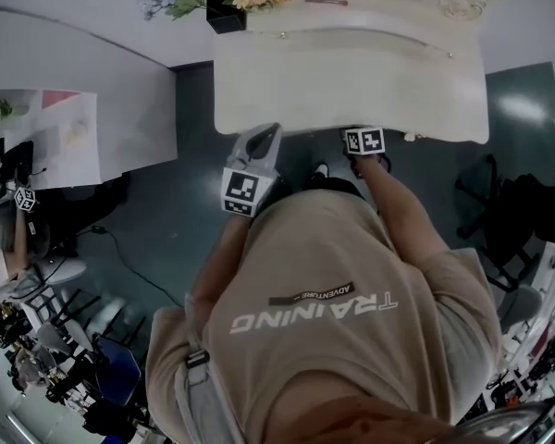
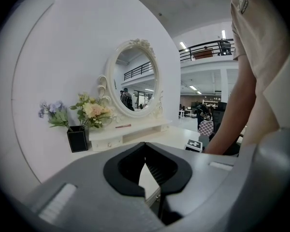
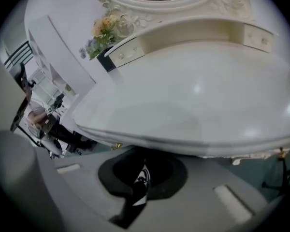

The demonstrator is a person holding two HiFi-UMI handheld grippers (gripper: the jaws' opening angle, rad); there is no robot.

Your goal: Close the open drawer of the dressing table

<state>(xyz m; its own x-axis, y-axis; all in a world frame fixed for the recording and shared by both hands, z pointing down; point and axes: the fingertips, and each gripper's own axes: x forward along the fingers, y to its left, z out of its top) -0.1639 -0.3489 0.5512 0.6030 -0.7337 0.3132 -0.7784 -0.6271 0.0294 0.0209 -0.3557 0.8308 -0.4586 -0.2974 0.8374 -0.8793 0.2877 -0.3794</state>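
At the near edge of the dressing table (image 1: 351, 91), head view: both tools are parked against the front lip, left gripper (image 1: 262, 137) at 11 o'clock from my torso, right gripper (image 1: 363, 139) at 1.

Left gripper (image 2: 146, 166): jaws together, nothing held. Right gripper (image 3: 142, 178): same, pinched closed and empty.

The drawer should be under the front lip, at 12 from both tools. No view shows its face clearly, so I can't tell how far out it stands. The right gripper view looks up at the underside and shows a small brass knob (image 3: 117, 145) at 10 o'clock.

My plan is to keep the jaws closed and use them as blunt pushers. I'd drop both below the lip and set them flat on the drawer face, spread either side of centre. Then push straight toward 12 with even force so it doesn't rack. I'd go slow at the end, since the flower vase (image 1: 226, 14) on top could rock.
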